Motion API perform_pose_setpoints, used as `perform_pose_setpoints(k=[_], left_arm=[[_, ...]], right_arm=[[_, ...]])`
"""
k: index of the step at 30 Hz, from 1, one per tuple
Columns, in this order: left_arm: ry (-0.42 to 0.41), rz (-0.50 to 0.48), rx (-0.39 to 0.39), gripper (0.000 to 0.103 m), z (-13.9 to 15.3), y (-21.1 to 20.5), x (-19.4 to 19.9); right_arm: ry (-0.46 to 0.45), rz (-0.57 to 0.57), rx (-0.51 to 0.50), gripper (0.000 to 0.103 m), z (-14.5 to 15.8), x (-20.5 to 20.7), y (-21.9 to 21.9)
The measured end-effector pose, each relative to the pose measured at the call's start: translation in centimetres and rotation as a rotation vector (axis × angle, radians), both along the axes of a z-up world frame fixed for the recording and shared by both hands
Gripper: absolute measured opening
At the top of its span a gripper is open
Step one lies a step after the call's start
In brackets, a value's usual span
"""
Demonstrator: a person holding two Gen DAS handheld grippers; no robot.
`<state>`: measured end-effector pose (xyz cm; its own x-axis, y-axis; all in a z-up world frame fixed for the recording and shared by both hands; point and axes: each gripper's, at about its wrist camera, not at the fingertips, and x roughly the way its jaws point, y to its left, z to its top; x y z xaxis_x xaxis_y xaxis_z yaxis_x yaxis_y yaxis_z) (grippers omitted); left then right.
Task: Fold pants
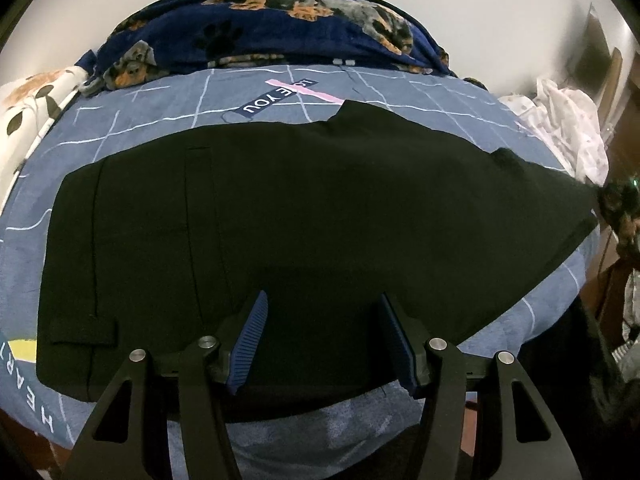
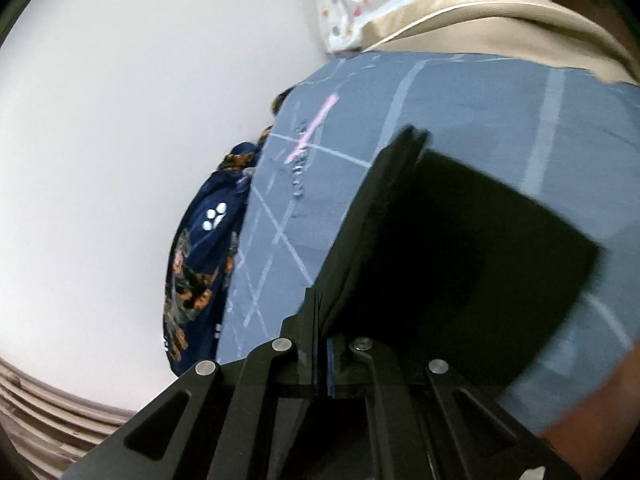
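Note:
Black pants [image 1: 300, 208] lie flat across the blue bedsheet [image 1: 168, 120], waistband at the left, legs running right. My left gripper [image 1: 322, 300] is open and empty, its blue-padded fingers [image 1: 252, 340] hovering over the near edge of the pants. In the right wrist view the pants' leg end [image 2: 460, 248] is lifted and tilted above the sheet [image 2: 500, 100]. My right gripper [image 2: 324, 320] is shut on the edge of that leg end.
A dark blue dog-print blanket [image 1: 272, 28] is heaped at the far side of the bed and also shows in the right wrist view [image 2: 200, 256]. White patterned cloth [image 1: 568, 120] lies at the right; a white floral pillow [image 1: 28, 112] at the left.

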<state>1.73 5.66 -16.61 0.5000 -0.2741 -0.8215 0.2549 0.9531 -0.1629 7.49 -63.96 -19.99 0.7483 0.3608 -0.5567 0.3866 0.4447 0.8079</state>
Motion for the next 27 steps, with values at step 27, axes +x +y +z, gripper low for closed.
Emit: perform_pose_setpoints(k=[27], left_arm=[[-0.019,-0.035,0.037,0.062,-0.2,-0.6,-0.3]], right_arm=[[0.013,-0.13,0.185,0.007,-4.3,-5.1,-4.1]])
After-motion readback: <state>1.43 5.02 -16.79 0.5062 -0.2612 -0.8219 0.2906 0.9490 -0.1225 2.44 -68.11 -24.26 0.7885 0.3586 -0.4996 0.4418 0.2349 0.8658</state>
